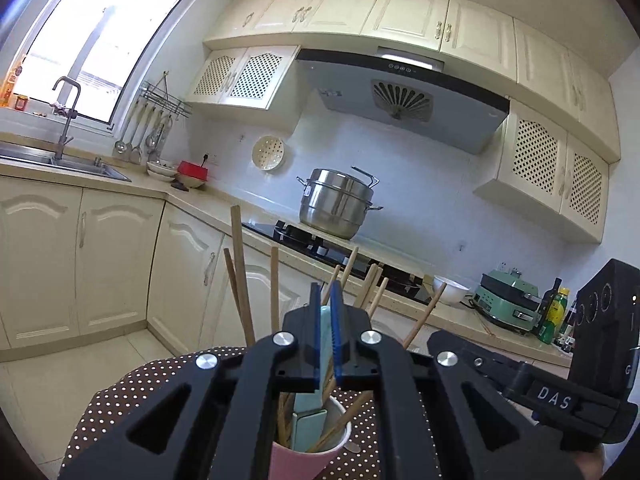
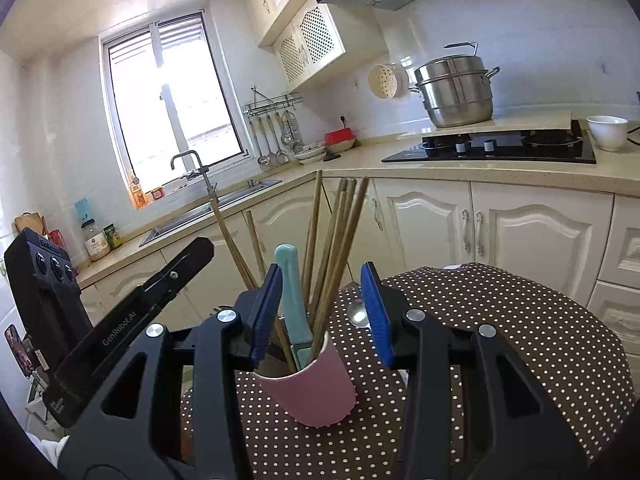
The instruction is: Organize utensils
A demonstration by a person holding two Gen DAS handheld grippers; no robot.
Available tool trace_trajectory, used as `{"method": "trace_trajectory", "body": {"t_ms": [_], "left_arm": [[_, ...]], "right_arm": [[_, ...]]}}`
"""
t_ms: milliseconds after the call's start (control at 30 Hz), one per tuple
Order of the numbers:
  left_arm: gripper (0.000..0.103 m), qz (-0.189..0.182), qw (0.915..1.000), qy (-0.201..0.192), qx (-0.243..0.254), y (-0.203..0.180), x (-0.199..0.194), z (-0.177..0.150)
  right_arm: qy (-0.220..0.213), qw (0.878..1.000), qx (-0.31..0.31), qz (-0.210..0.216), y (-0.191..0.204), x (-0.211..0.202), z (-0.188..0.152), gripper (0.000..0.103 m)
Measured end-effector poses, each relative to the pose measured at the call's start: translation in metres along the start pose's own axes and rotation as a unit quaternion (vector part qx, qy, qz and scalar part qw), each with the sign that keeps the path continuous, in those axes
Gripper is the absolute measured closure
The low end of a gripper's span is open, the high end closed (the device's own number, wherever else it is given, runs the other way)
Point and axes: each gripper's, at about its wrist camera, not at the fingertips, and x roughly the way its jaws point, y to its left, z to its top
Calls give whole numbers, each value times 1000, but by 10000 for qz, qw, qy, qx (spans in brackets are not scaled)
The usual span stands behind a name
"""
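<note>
A pink cup (image 2: pixel 316 390) stands on a brown dotted tablecloth (image 2: pixel 500 340) and holds several wooden chopsticks (image 2: pixel 340 236) and a teal-handled knife (image 2: pixel 294 300). In the left wrist view my left gripper (image 1: pixel 325 300) is shut on the teal knife handle (image 1: pixel 325 344), right above the cup (image 1: pixel 308 456). My right gripper (image 2: pixel 326 284) is open, its blue pads (image 2: pixel 376 312) on either side of the cup's top. A metal spoon (image 2: pixel 358 314) lies on the cloth behind the cup. The right gripper's body (image 1: pixel 560 392) shows at the right in the left wrist view.
A kitchen counter (image 2: pixel 460 168) runs behind with a black stove (image 2: pixel 492 148), a steel steamer pot (image 2: pixel 456 92), a white bowl (image 2: pixel 608 132) and a sink (image 2: pixel 208 208). Cabinets stand below. A green appliance (image 1: pixel 506 300) and bottles (image 1: pixel 554 312) sit on the counter at right.
</note>
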Motion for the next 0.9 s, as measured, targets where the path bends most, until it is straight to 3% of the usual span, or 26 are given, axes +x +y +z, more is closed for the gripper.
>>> {"method": "trace_trajectory", "body": {"t_ms": [33,67,100,267,433,567,700,900], "left_arm": [[90,44,10000,77,-9,0,-3,1],[72,75,9999,136,-57,2,-6,2],[65,126,9998,140,-96,2,-10,1],[62,448,9989,156,-62,9,-29,2],[57,1041,9937,405,-43,27,-32,0],[56,1523,9842,900,-83,50,-16,-11],[56,1636,9747,1464,-415,78,6,-24],[56,1682,9680,1797,-490,97,26,-35]], "right_arm": [[53,9999,1,-98,-4,-1,0,62],[115,9997,5,-203,-7,0,0,62],[189,9993,15,-318,-11,0,0,62],[673,9948,-36,-763,-29,13,-11,62],[1304,9867,-102,-962,-45,48,-29,62],[1937,9779,-138,-776,-53,96,-45,62],[2368,9698,-137,-576,-58,137,-56,65],[2759,9596,-354,-426,-66,188,-62,71]]}}
